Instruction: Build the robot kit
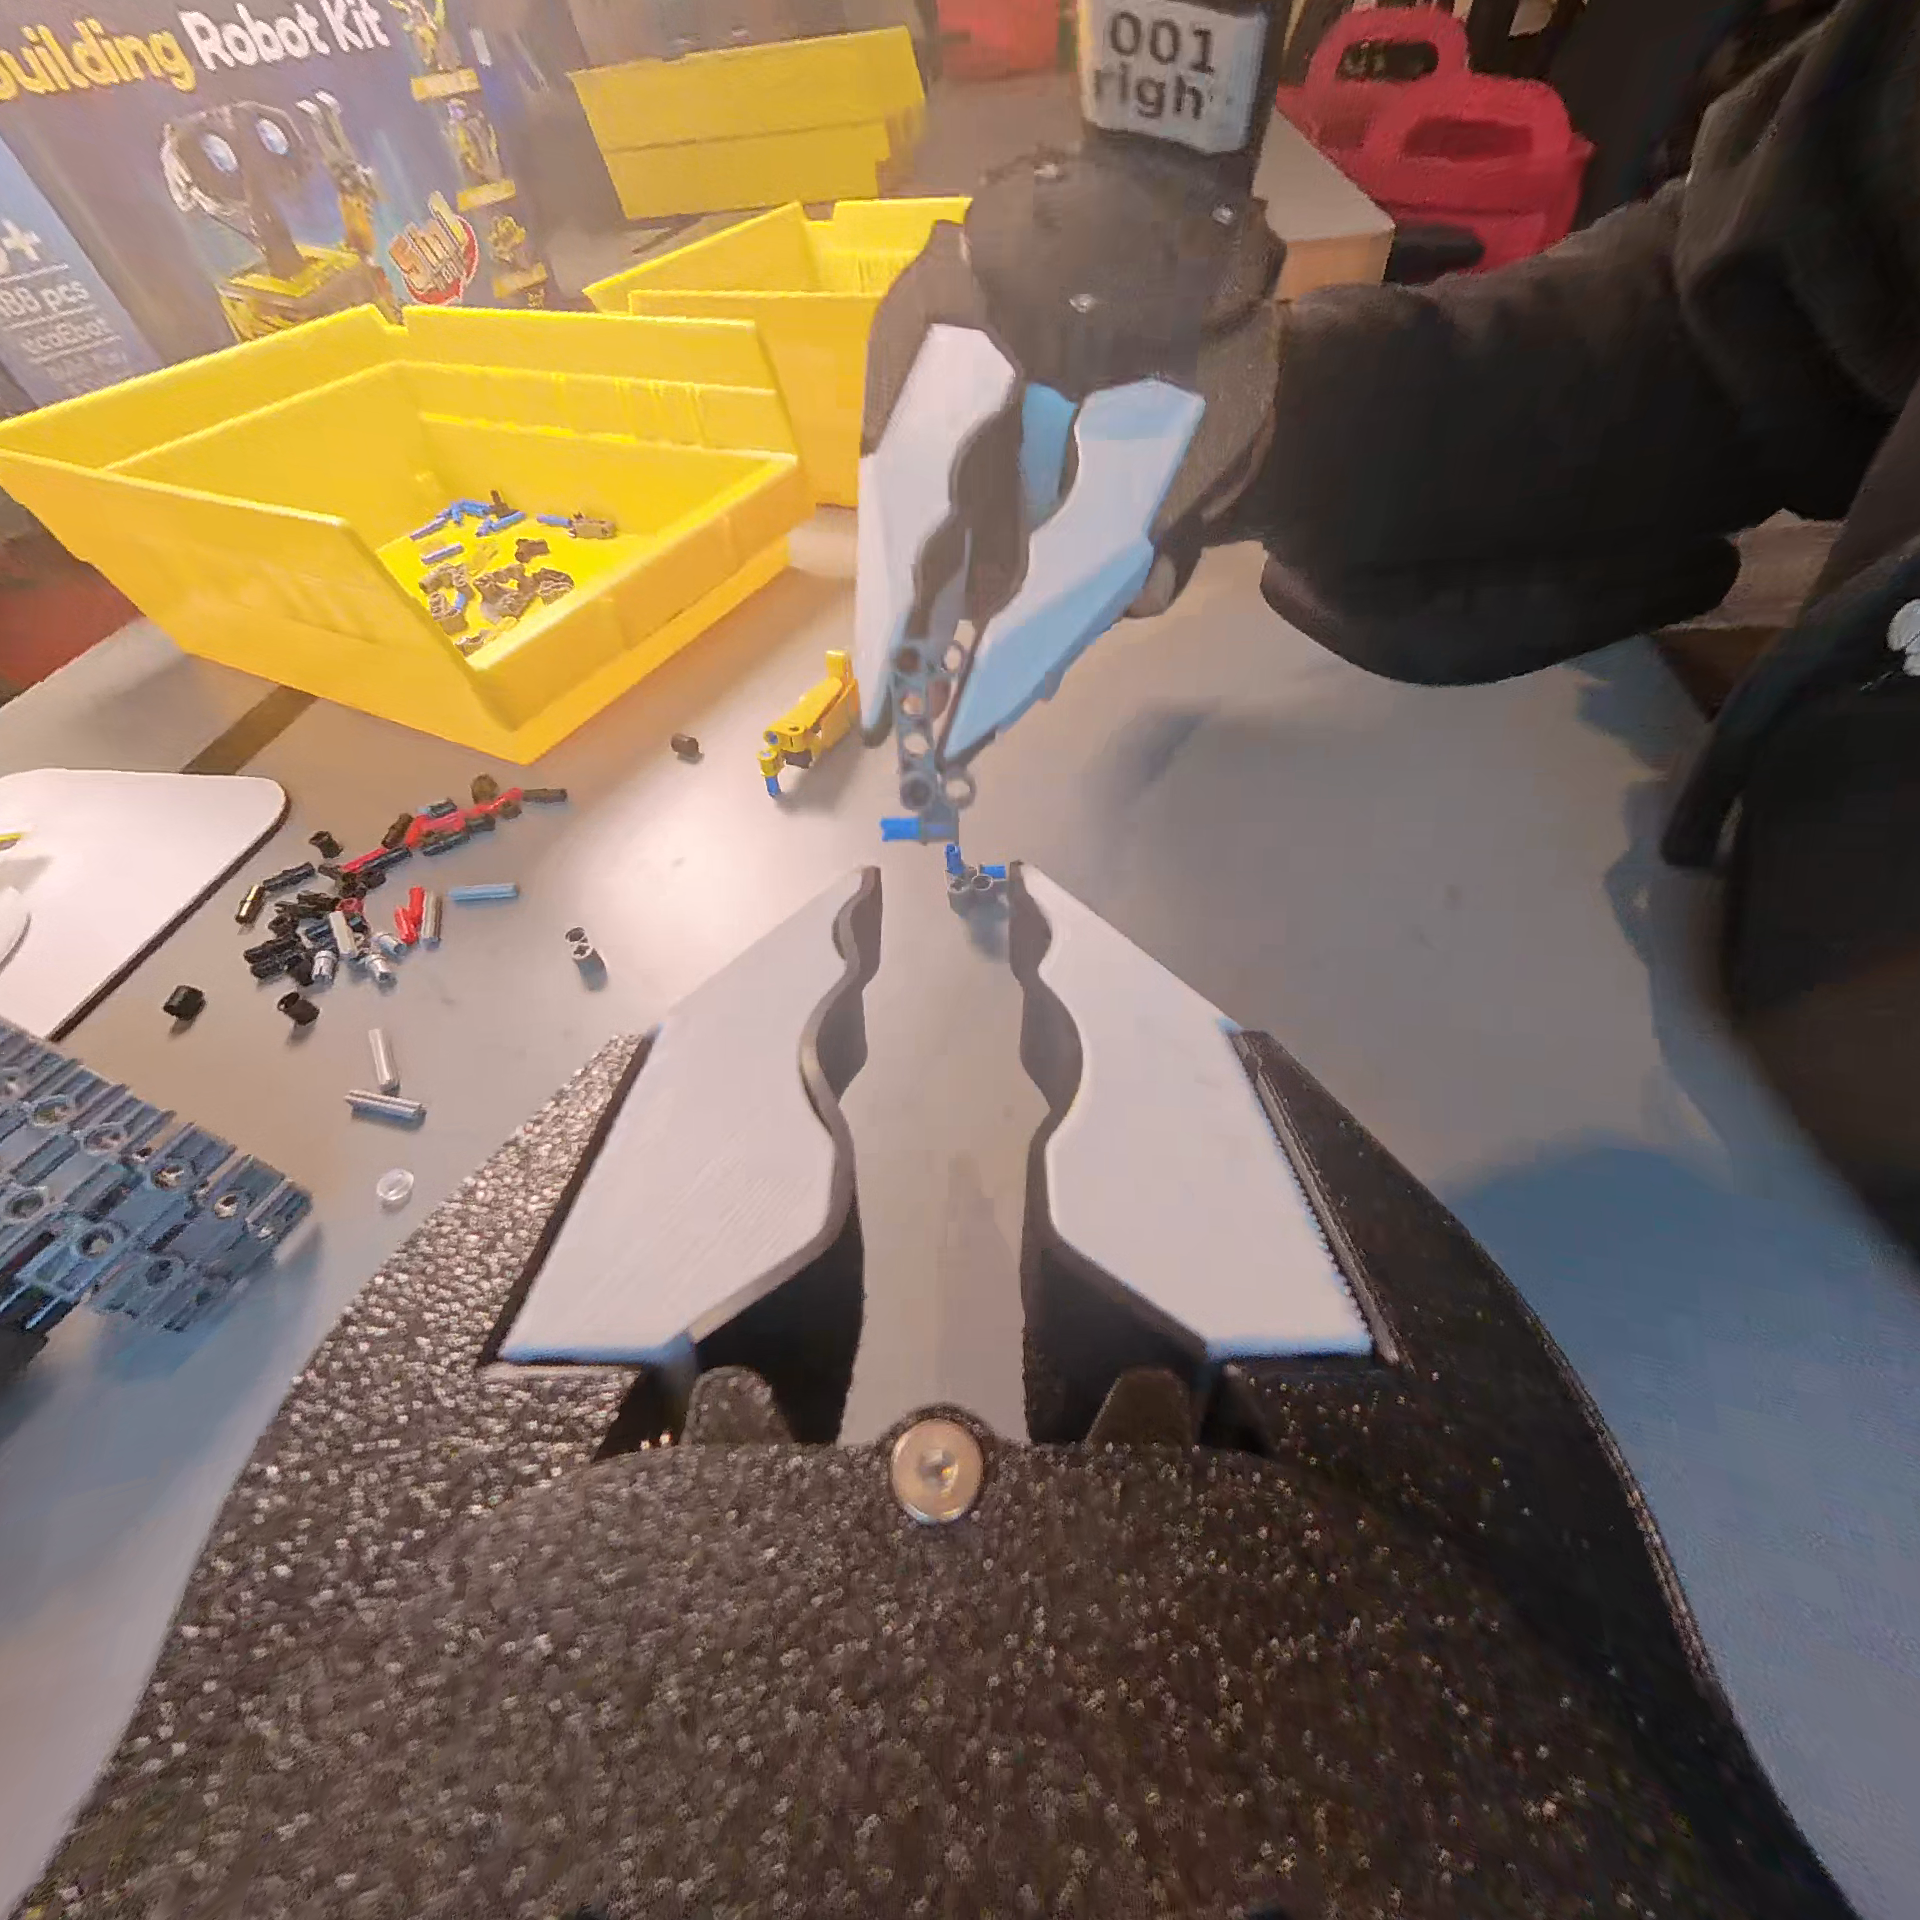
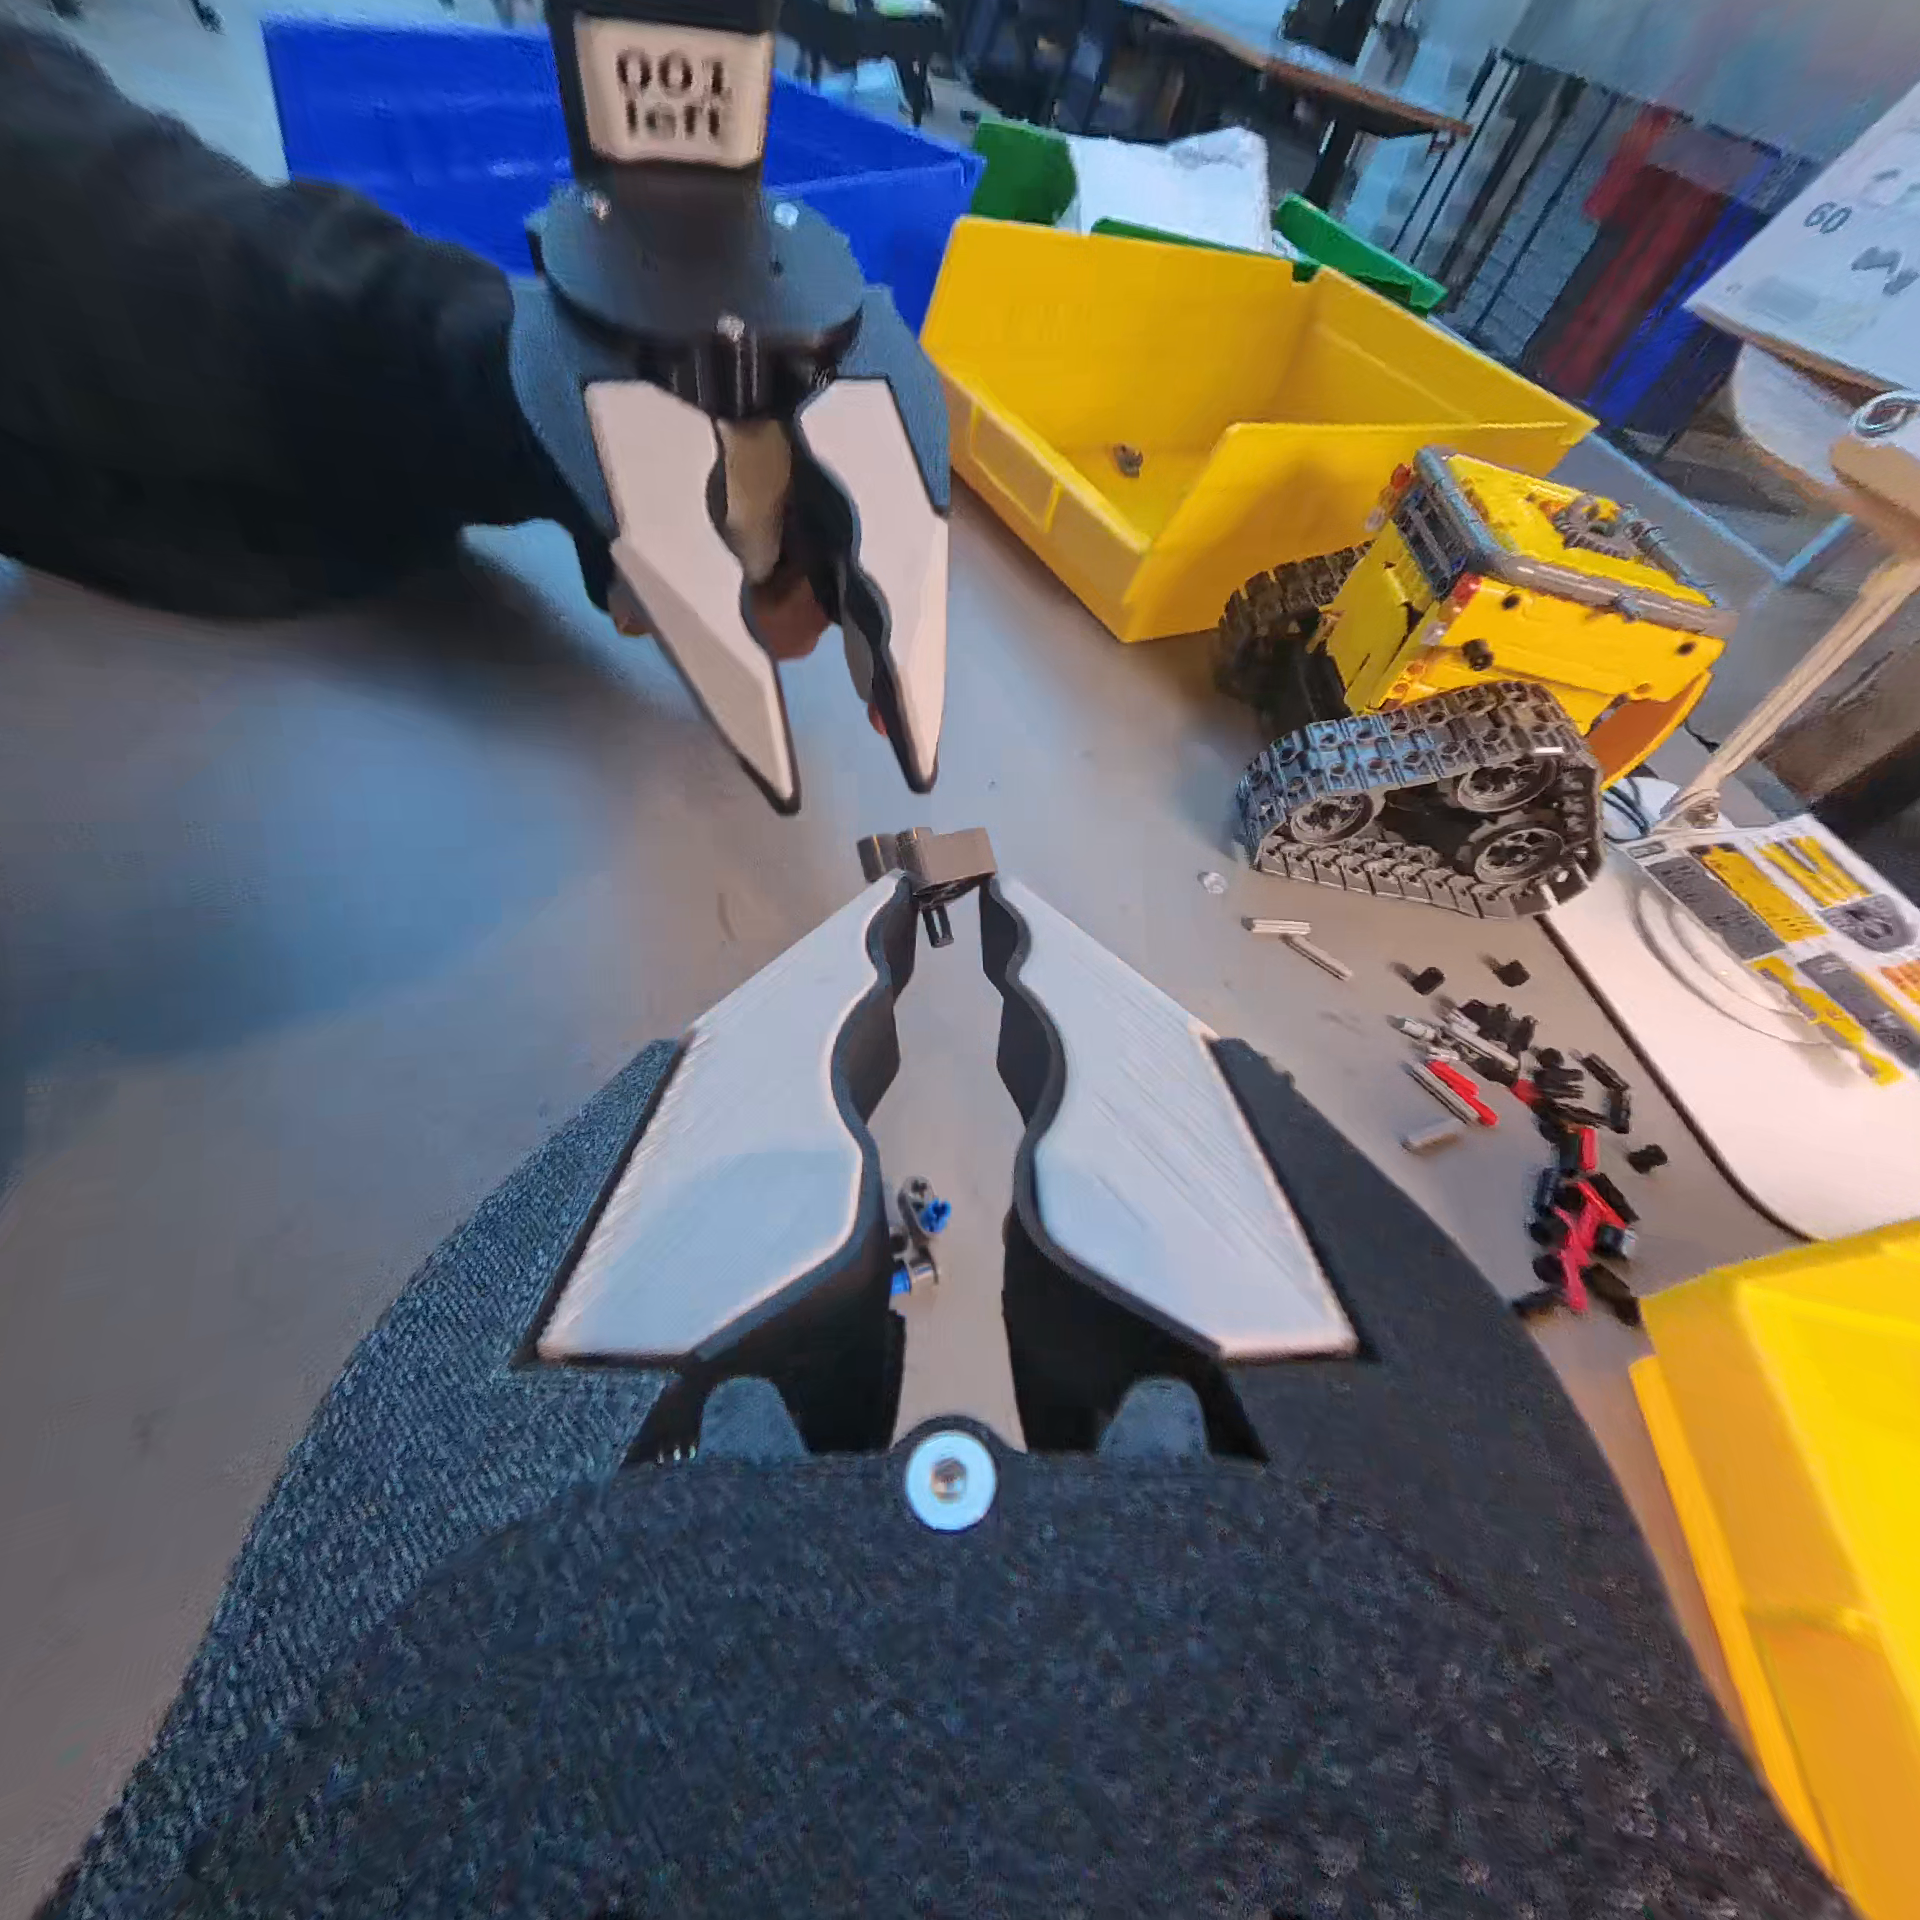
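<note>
Grey perforated beam [image 1: 928, 774] is hanging in the air, pinched by its upper part in the right gripper [image 2: 940, 883], which is pointing down at the surface [image 1: 1299, 935]. The jaws are sitting narrowed onto the beam, with its lower holes sticking out past the tips. In the right wrist view only the beam's end and a black pin are showing at the tips.

The left gripper [image 1: 940, 883] is sitting partly open with nothing between its fingers, low over the surface and facing the right one, tips near each other but apart. A small blue-and-grey connector [image 1: 974, 881] is lying just beside its right fingertip; contact cannot be told. A blue pin [image 1: 902, 828] is lying just beyond that, under the hanging beam.

Further out: a small yellow assembly [image 1: 805, 727] behind the beam, a scatter of black, red and grey loose pieces [image 1: 353, 904] to the side, and a yellow bin [image 1: 208, 520] holding more small parts. A tracked yellow model [image 2: 1455, 707] is standing by another yellow bin [image 2: 1195, 343] — printed instruction sheet [image 2: 1766, 914] next to it.
</note>
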A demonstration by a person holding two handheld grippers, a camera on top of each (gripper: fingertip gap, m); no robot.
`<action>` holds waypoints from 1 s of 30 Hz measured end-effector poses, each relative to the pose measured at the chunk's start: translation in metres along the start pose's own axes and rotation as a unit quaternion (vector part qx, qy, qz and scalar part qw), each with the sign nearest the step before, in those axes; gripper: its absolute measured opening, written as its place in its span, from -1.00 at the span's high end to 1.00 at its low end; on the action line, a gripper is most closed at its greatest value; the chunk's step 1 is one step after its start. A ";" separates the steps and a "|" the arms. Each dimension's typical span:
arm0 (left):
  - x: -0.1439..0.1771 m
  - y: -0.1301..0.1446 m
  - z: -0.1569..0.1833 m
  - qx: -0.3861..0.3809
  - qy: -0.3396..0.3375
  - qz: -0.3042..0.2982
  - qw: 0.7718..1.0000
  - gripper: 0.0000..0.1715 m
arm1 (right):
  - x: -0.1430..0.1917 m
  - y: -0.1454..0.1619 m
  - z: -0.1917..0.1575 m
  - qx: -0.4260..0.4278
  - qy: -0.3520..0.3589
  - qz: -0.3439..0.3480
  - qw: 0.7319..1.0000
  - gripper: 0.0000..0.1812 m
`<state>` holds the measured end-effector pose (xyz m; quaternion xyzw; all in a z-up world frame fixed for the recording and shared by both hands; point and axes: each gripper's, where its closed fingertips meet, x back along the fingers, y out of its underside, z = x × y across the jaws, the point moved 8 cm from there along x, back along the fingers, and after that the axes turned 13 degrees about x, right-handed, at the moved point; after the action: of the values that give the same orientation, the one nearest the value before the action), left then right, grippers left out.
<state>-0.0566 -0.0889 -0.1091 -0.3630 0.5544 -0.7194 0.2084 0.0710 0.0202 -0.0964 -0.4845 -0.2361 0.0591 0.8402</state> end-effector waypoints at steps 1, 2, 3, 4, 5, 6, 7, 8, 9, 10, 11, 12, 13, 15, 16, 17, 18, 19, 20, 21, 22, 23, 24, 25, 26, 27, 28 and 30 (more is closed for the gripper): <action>0.002 -0.001 -0.002 0.007 0.000 -0.001 1.000 0.77 | -0.002 0.000 -0.002 0.005 -0.003 -0.007 1.000 0.87; 0.004 0.000 -0.005 0.010 -0.005 -0.005 1.000 0.81 | -0.004 0.000 -0.004 0.003 -0.009 -0.009 1.000 0.87; 0.004 0.002 -0.007 0.010 -0.012 -0.012 1.000 0.80 | -0.006 0.000 -0.006 0.002 -0.013 -0.010 1.000 0.87; 0.004 0.004 -0.008 0.010 -0.015 -0.019 1.000 0.80 | -0.008 0.002 -0.008 0.003 -0.015 -0.018 1.000 0.87; 0.004 0.005 -0.009 0.010 -0.016 -0.022 1.000 0.79 | -0.010 0.005 -0.008 0.007 -0.013 -0.032 0.999 0.87; 0.004 0.005 -0.008 0.011 -0.015 -0.021 1.000 0.79 | -0.011 0.007 -0.009 0.013 -0.011 -0.043 0.999 0.87; 0.003 0.004 -0.007 0.012 -0.013 -0.021 1.000 0.79 | -0.012 0.008 -0.010 0.017 -0.010 -0.051 0.999 0.87; 0.002 0.004 -0.006 0.012 -0.013 -0.023 1.000 0.79 | -0.014 0.009 -0.011 0.018 -0.011 -0.054 0.998 0.87; 0.001 0.005 -0.006 0.011 -0.016 -0.025 1.000 0.79 | -0.015 0.008 -0.012 0.018 -0.013 -0.055 0.998 0.87; -0.001 0.006 -0.005 0.009 -0.017 -0.027 0.999 0.78 | -0.017 0.008 -0.014 0.018 -0.016 -0.056 0.998 0.87; -0.003 0.007 -0.004 0.008 -0.014 -0.030 0.999 0.78 | -0.018 0.007 -0.016 0.020 -0.018 -0.057 0.998 0.87; -0.004 0.008 -0.003 0.006 -0.012 -0.032 0.999 0.77 | -0.019 0.006 -0.017 0.025 -0.019 -0.059 0.998 0.87; -0.005 0.009 -0.002 0.002 -0.012 -0.033 0.999 0.77 | -0.020 0.006 -0.019 0.030 -0.019 -0.062 0.997 0.87; -0.008 0.009 0.002 -0.004 -0.009 -0.033 0.999 0.77 | -0.022 0.005 -0.021 0.039 -0.022 -0.070 0.997 0.87; -0.009 0.008 0.003 -0.007 -0.007 -0.032 0.999 0.77 | -0.023 0.005 -0.023 0.043 -0.024 -0.072 0.996 0.87; -0.009 0.008 0.005 -0.009 -0.007 -0.033 0.999 0.78 | -0.023 0.004 -0.024 0.048 -0.026 -0.073 0.996 0.87; -0.010 0.007 0.006 -0.008 -0.005 -0.032 0.999 0.77 | -0.024 0.004 -0.026 0.053 -0.027 -0.076 0.995 0.87; -0.011 0.006 0.008 -0.007 -0.001 -0.030 1.000 0.77 | -0.025 0.003 -0.027 0.062 -0.026 -0.082 0.994 0.87; -0.013 0.005 0.010 -0.008 0.002 -0.028 1.000 0.77 | -0.026 0.003 -0.028 0.073 -0.026 -0.090 0.993 0.87; -0.014 0.005 0.011 -0.011 0.001 -0.031 0.999 0.78 | -0.027 0.003 -0.030 0.084 -0.028 -0.095 0.992 0.87; -0.016 0.006 0.013 -0.016 -0.002 -0.039 0.999 0.81 | -0.028 0.002 -0.032 0.091 -0.029 -0.099 0.990 0.87; -0.018 0.007 0.013 -0.020 -0.006 -0.046 0.999 0.82 | -0.028 0.003 -0.032 0.101 -0.028 -0.108 0.989 0.87; -0.018 0.008 0.014 -0.021 -0.008 -0.048 0.999 0.82 | -0.028 0.004 -0.032 0.105 -0.027 -0.108 0.988 0.87; -0.018 0.007 0.013 -0.019 -0.008 -0.046 0.999 0.83 | -0.028 0.004 -0.032 0.099 -0.026 -0.103 0.989 0.87; -0.017 0.005 0.013 -0.009 -0.006 -0.039 0.999 0.83 | -0.027 0.002 -0.030 0.088 -0.023 -0.092 0.992 0.87; -0.016 0.002 0.011 0.008 -0.004 -0.026 1.000 0.83 | -0.025 0.001 -0.027 0.073 -0.017 -0.077 0.994 0.87; -0.014 -0.001 0.008 0.031 -0.003 -0.008 0.999 0.83 | -0.023 -0.001 -0.023 0.056 -0.009 -0.059 0.997 0.87; -0.009 -0.007 0.000 0.089 -0.006 0.033 0.995 0.83 | -0.018 -0.004 -0.013 0.018 0.022 -0.019 0.999 0.82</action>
<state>-0.0505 -0.0807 -0.1053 -0.3287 0.4985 -0.7567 0.2662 0.0609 0.0020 -0.1042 -0.4656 -0.2254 0.0372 0.8550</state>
